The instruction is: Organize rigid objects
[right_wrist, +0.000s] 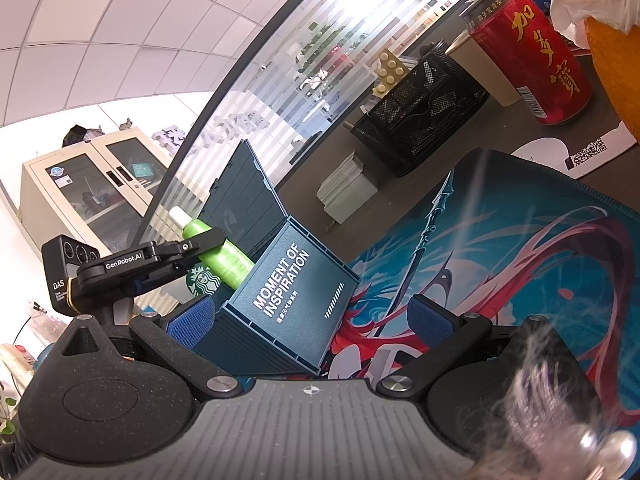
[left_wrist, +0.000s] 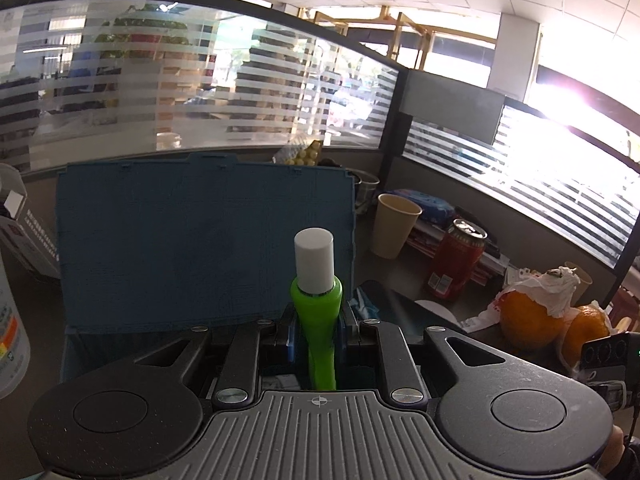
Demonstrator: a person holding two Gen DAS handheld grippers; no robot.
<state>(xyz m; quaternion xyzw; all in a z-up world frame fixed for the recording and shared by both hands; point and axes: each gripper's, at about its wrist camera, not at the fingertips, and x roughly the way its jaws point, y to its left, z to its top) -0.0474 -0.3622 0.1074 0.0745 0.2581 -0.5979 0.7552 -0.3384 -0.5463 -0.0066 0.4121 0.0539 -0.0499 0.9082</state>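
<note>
Left gripper (left_wrist: 318, 332): jaws clamped on green bottle (left_wrist: 318, 312), white cap up
Right gripper (right_wrist: 312, 316): jaws wide apart, holding nothing
Blue box (right_wrist: 288, 300): lid raised

Daylight floods in from the windows (left_wrist: 568, 148), blown out white on the right. Interior evenly lit, shadows soft. Strong fisheye curvature at edges. Lower right corner of right wrist view smeared, unfocused.
</note>
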